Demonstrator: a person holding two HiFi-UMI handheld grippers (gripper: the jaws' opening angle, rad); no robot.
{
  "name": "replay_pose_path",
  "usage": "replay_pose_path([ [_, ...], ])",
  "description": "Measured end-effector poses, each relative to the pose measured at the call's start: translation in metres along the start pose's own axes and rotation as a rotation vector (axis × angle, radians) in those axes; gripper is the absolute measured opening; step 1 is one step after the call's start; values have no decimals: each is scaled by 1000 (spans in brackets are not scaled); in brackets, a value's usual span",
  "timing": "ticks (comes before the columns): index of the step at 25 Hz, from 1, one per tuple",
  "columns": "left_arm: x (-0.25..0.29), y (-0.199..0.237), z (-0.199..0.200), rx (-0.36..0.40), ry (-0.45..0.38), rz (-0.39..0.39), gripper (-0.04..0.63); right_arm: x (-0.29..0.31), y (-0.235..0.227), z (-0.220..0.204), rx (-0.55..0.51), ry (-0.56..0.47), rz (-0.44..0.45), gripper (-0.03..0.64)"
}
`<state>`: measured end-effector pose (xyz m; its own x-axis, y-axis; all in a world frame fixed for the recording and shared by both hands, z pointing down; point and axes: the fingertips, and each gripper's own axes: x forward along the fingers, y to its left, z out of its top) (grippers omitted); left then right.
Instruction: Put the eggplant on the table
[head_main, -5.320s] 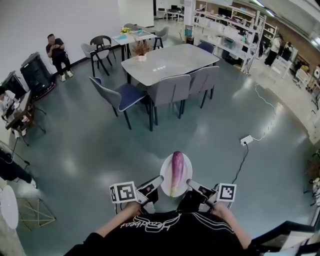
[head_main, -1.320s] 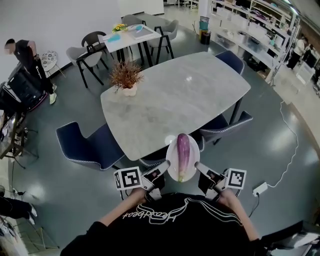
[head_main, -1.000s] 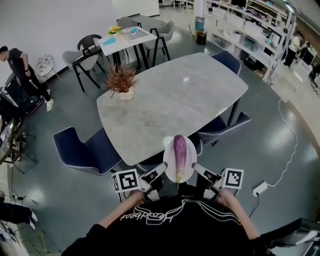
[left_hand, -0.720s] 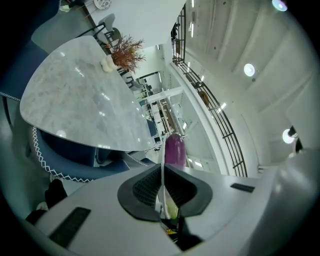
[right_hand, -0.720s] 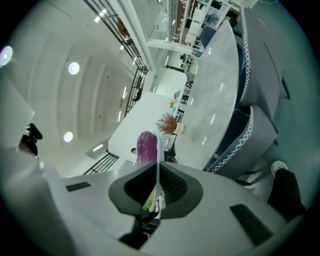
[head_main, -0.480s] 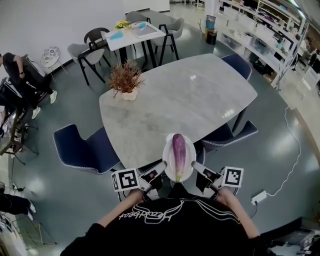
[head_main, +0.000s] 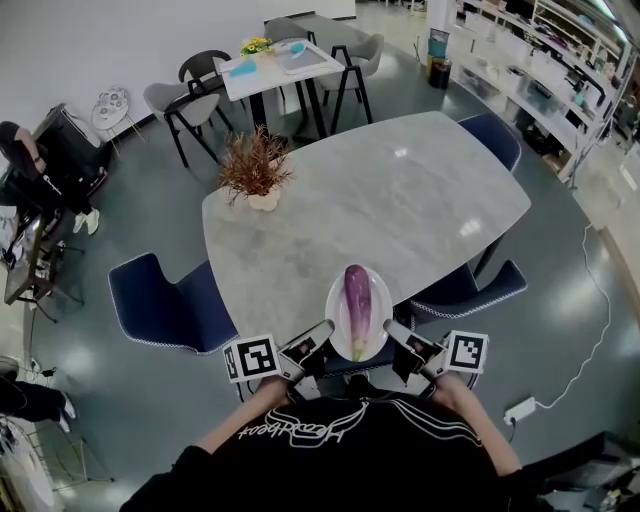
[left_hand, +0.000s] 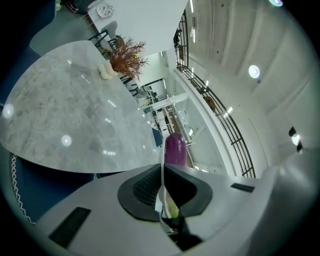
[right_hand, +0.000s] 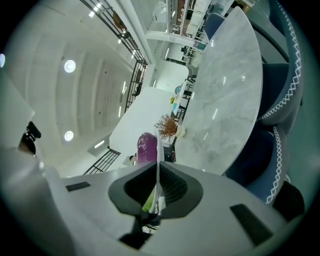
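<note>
A purple eggplant (head_main: 356, 297) with a green stem end lies lengthwise on a white oval plate (head_main: 334, 307). My left gripper (head_main: 323, 338) is shut on the plate's left rim and my right gripper (head_main: 386, 336) is shut on its right rim. The plate hangs over the near edge of the grey marble table (head_main: 370, 210). In the left gripper view the plate's edge (left_hand: 161, 165) runs between the jaws with the eggplant (left_hand: 175, 149) beyond. In the right gripper view the plate (right_hand: 158, 150) is seen edge-on beside the eggplant (right_hand: 146, 148).
A potted dry plant (head_main: 255, 172) stands at the table's far left. Blue chairs sit at the near left (head_main: 170, 301), near right (head_main: 470, 284) and far right (head_main: 493, 133). A smaller table (head_main: 280, 62) with chairs stands beyond. Shelving (head_main: 540, 75) lines the right side.
The table has drawn closer: the plate with the eggplant, earlier short of its near edge, now hangs over that edge. Both grippers keep their hold on the rim.
</note>
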<state>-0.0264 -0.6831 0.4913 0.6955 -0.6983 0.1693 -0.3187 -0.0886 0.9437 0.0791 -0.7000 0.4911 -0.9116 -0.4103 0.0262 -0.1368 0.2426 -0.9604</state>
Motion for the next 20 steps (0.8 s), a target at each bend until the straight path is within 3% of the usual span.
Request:
replay_pose_path([
  [4, 19, 4, 20, 1, -7, 13, 25, 11, -5, 25, 3, 3, 12, 18],
  [8, 45, -6, 34, -26, -14, -38, 25, 16, -9, 51, 0, -2, 25, 20],
  [11, 54, 3, 50, 7, -15, 11, 25, 25, -15, 67, -3, 2, 23, 20],
  [20, 86, 11, 89, 0, -46, 19, 25, 51, -28, 112, -37, 18, 7, 20],
])
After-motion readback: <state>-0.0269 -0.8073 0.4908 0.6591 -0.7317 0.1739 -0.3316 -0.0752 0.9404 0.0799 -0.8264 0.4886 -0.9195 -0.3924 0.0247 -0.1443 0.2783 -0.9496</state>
